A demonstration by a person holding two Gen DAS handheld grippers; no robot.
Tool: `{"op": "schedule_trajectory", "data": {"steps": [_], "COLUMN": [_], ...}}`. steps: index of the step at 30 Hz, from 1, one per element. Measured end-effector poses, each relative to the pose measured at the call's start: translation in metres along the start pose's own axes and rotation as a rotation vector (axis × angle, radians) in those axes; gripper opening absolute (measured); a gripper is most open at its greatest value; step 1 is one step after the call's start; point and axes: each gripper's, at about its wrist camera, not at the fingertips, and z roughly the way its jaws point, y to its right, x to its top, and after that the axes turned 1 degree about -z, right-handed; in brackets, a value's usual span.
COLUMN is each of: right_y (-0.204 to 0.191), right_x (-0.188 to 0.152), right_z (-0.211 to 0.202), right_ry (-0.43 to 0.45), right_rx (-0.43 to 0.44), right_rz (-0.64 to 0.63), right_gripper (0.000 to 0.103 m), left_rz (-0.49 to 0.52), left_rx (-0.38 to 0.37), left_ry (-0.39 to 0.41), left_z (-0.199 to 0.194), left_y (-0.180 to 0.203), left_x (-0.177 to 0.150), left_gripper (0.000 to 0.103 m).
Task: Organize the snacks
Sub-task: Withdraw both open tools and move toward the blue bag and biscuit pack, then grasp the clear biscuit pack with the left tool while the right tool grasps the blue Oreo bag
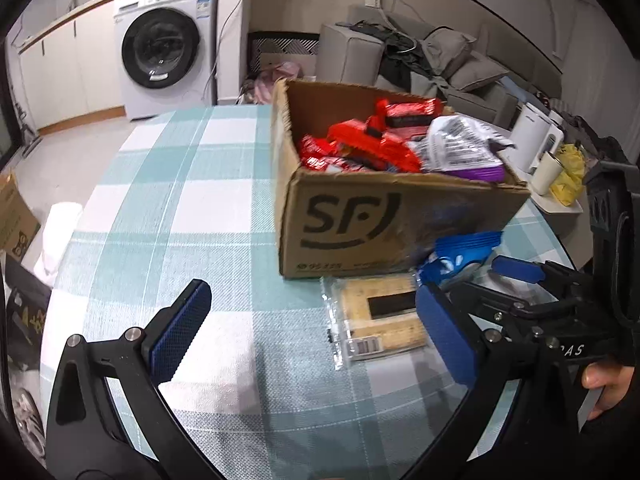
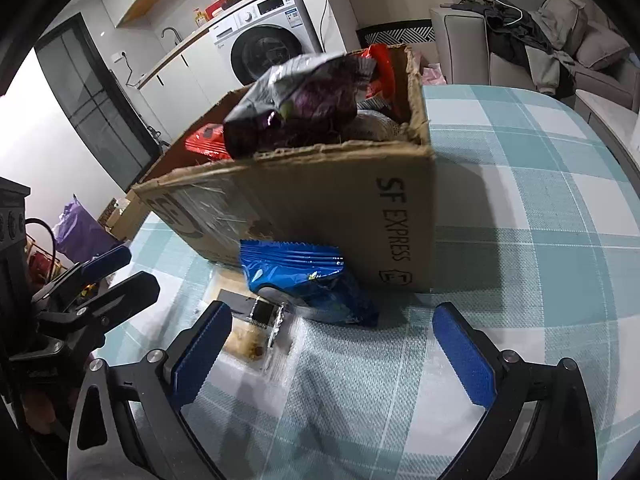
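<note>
An open cardboard SF box (image 1: 360, 216) (image 2: 320, 208) stands on the checked table, filled with red snack packs (image 1: 372, 144) and a silver-purple bag (image 1: 464, 148) (image 2: 304, 104). A blue snack bag (image 1: 460, 256) (image 2: 308, 280) leans against the box's near side. A clear-wrapped tan snack pack (image 1: 380, 316) (image 2: 248, 340) lies flat in front of the box. My left gripper (image 1: 316, 328) is open and empty just left of that pack. My right gripper (image 2: 336, 356) is open and empty, just short of the blue bag; it also shows in the left wrist view (image 1: 480, 284).
A white kettle (image 1: 532, 132), a cup and a yellow bag (image 1: 568, 172) stand on a tray beyond the box. A washing machine (image 1: 168, 44), a sofa with clothes (image 1: 440, 56) and a floor carton (image 1: 12, 216) surround the table. The table edge curves close at the left.
</note>
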Motion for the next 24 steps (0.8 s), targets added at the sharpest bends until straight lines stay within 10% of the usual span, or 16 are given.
{"op": "schedule_trajectory", "data": {"steps": [24], "right_y": [0.001], "right_x": [0.006], "right_z": [0.024], "right_ry": [0.002], "right_rx": [-0.054], "right_rz": [0.013], "right_gripper": [0.086], "left_rz": [-0.021], "left_rx": [-0.006], "left_ry": [-0.079], "left_z": [0.042], "left_y": [-0.005], "left_x": [-0.007], "left_gripper": [0.102]}}
